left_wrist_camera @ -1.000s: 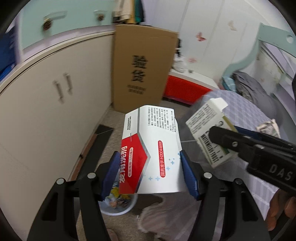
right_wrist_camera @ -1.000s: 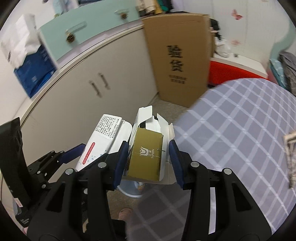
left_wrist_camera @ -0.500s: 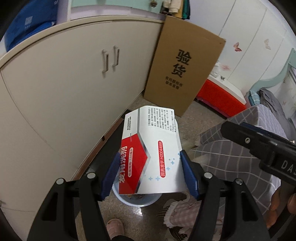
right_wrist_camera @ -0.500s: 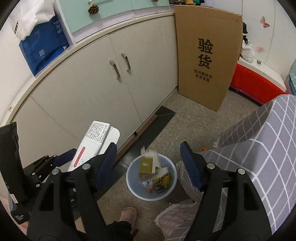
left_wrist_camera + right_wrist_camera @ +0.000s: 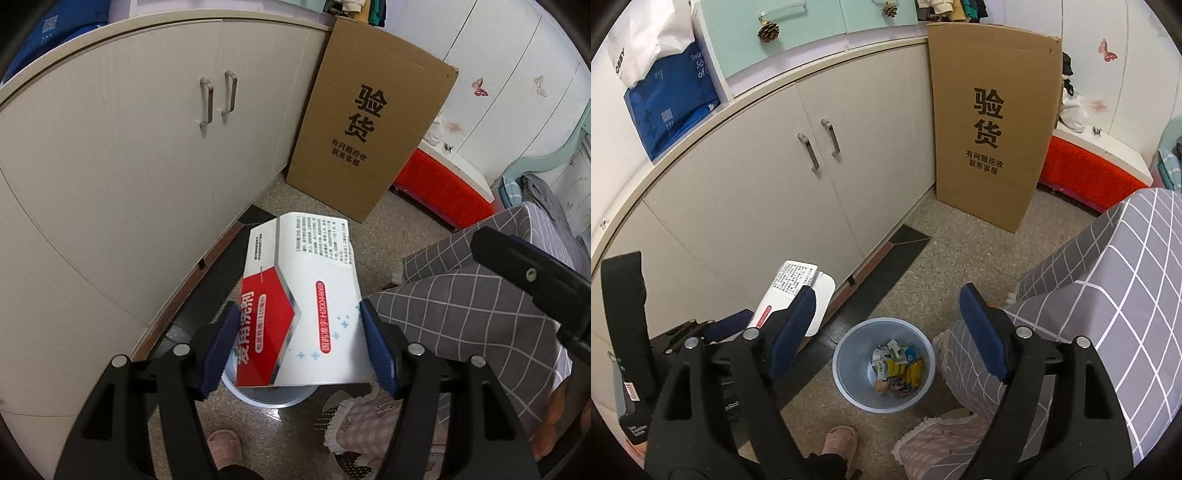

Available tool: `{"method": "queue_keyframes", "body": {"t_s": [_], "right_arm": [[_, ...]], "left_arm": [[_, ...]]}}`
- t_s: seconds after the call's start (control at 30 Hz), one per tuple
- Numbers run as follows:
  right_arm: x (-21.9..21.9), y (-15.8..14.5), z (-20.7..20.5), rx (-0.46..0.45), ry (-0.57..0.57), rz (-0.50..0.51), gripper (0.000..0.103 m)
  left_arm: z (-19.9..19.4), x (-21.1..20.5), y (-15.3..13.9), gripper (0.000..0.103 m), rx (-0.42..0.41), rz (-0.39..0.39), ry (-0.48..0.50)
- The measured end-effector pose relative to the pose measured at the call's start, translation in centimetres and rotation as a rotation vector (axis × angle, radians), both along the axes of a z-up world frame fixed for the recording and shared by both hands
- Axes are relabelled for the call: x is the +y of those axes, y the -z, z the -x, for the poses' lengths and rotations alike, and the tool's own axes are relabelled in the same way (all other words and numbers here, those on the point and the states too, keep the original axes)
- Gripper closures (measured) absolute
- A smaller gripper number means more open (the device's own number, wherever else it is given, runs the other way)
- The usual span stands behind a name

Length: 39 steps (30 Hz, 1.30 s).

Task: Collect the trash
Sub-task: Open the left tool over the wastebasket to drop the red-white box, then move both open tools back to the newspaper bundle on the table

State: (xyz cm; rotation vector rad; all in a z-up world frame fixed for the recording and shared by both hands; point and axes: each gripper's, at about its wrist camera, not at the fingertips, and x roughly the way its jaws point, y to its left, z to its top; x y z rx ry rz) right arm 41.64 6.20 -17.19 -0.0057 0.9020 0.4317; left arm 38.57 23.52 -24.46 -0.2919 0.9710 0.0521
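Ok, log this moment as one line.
left gripper: shut on red-and-white box | right gripper: open, jaws just opened, empty | blue trash bin: below

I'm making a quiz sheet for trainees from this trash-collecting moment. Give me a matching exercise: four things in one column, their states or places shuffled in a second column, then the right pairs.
Things:
1. red and white box
2. right gripper
3. blue bin
4. cardboard carton

States or places:
A. stands on the floor, leaning against the cabinet
B. clamped between the pads of the left gripper
C. on the floor, with wrappers inside
D. jaws just opened, nothing between them

Pairs: 1-B, 2-D, 3-C, 4-A
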Motion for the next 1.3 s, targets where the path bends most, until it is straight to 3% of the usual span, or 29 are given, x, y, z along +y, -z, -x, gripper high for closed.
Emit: {"method": "queue_keyframes", "body": {"t_s": [0.33, 0.5, 0.83, 1.1, 1.3], "right_arm": [[-1.2, -1.0, 0.4, -0.035, 0.047, -0.042, 0.024], [-2.1, -1.6, 0.8, -0.039, 0.057, -0.055, 0.024], [-7.3, -4.7, 3.1, -0.083, 0.131, -0.085, 0.024], [-16.6, -7.9, 6.1, -0.148, 0.253, -0.101, 0.024], [-27.0, -8.6, 8.4, -0.172, 0.406, -0.087, 0.024]], "left_arm": [[-0.9, -0.2, -0.5, 0.036, -0.002, 0.043, -0.023], [-0.8, 0.0, -0.7, 0.029, 0.006, 0.05, -0.062], [1.5, -2.8, -6.4, 0.029, -0.119, 0.05, -0.064], [2.7, -11.6, -10.4, 0.028, -0.176, 0.067, 0.059], [2.9, -22.4, -11.1, 0.028, -0.151, 0.108, 0.197]]}}
